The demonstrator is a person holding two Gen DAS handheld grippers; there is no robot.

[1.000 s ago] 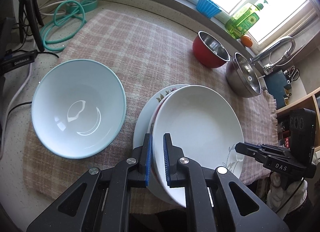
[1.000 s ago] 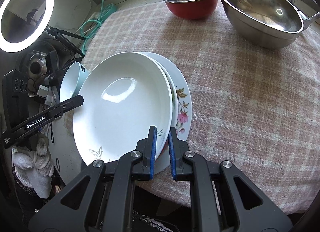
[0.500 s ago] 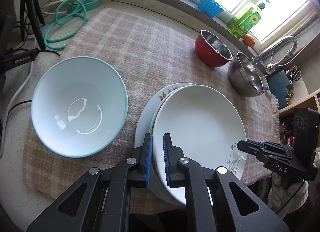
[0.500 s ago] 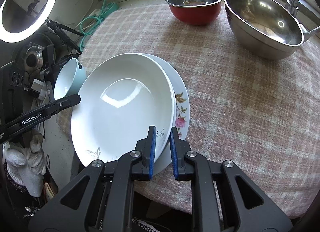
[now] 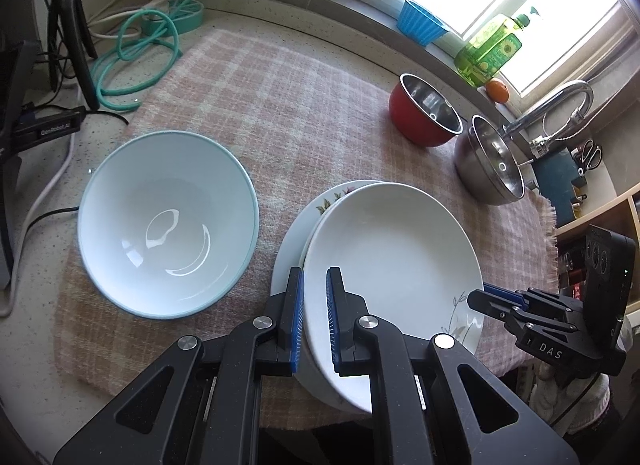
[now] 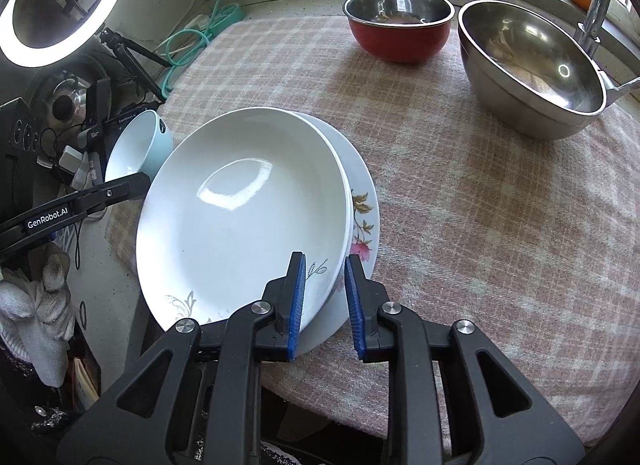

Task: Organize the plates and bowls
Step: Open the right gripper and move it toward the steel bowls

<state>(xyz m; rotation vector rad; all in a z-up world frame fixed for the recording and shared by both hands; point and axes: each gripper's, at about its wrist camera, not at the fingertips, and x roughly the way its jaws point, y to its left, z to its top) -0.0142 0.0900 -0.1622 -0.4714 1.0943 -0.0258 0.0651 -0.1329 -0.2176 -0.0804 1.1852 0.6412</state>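
A deep white plate (image 5: pixel 392 257) (image 6: pixel 240 217) lies on a flat flowered plate (image 5: pixel 290 249) (image 6: pixel 362 217) near the cloth's front edge. My left gripper (image 5: pixel 315 317) is shut on the white plate's near-left rim; its tip also shows in the right wrist view (image 6: pixel 136 185). My right gripper (image 6: pixel 325 301) straddles the opposite rim with its jaws opening; the right pad stands off the rim. A pale blue bowl (image 5: pixel 168 225) (image 6: pixel 136 145) sits left of the plates. A red bowl (image 5: pixel 424 117) (image 6: pixel 396 25) and a steel bowl (image 5: pixel 488 165) (image 6: pixel 528 69) stand at the back right.
A pink checked cloth (image 5: pixel 280 105) covers the counter. A green hose (image 5: pixel 140 61) and tripod legs lie at the back left, a lit ring light (image 6: pixel 60 5) to the left. A tap (image 5: pixel 560 105), oil bottle (image 5: pixel 492 49), blue cup (image 5: pixel 420 25) and orange stand by the window.
The right gripper's jaws have parted from the white plate's rim. The left gripper stays clamped on its side of the plate and has barely moved.
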